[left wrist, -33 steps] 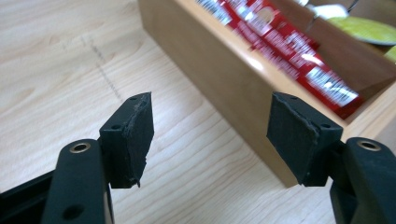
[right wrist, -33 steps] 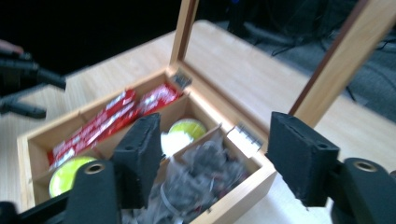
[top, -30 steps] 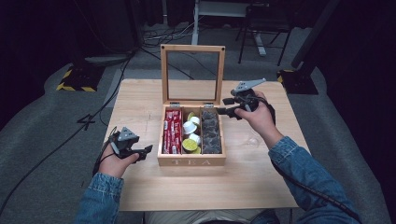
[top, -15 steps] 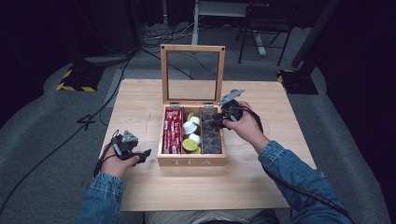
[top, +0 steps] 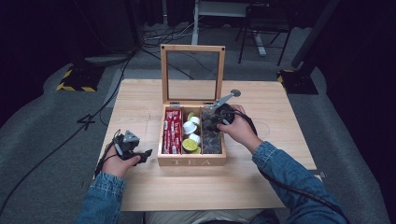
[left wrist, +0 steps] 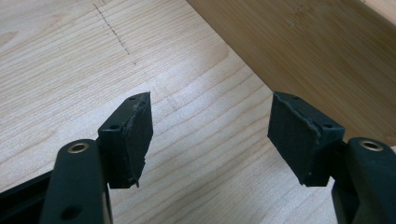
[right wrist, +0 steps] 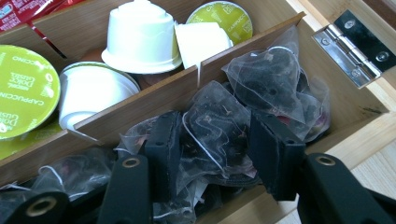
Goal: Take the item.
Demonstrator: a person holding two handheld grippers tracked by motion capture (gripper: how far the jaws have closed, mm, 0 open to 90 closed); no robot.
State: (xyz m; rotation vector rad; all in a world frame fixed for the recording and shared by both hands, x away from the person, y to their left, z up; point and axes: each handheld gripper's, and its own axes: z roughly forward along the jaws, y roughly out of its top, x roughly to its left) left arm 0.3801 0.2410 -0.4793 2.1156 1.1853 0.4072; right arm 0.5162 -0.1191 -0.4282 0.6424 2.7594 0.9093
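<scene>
1. Dark floor with cables is seen around a pale wooden table (top: 140, 100), on which a wooden tea box (top: 191, 161) is placed with its glass lid (top: 192, 72) stood upright at the back.
2. Three compartments are seen inside the box: red packets (top: 172, 131) at the left, coffee capsules (top: 190, 127) in the middle, clear tea bags (right wrist: 275, 74) at the right.
3. The right gripper (right wrist: 212, 140) is lowered into the right compartment of the box; its jaws have just been opening a little, and one tea bag (right wrist: 215, 126) is caught between the pads, pinched on both sides.
4. The left gripper (left wrist: 210, 135) is held just left of the box's front corner, low over the bare table, its jaws spread with nothing between them.
5. A metal hinge (right wrist: 357, 46) is seen on the box's back wall beside the tea bags.
</scene>
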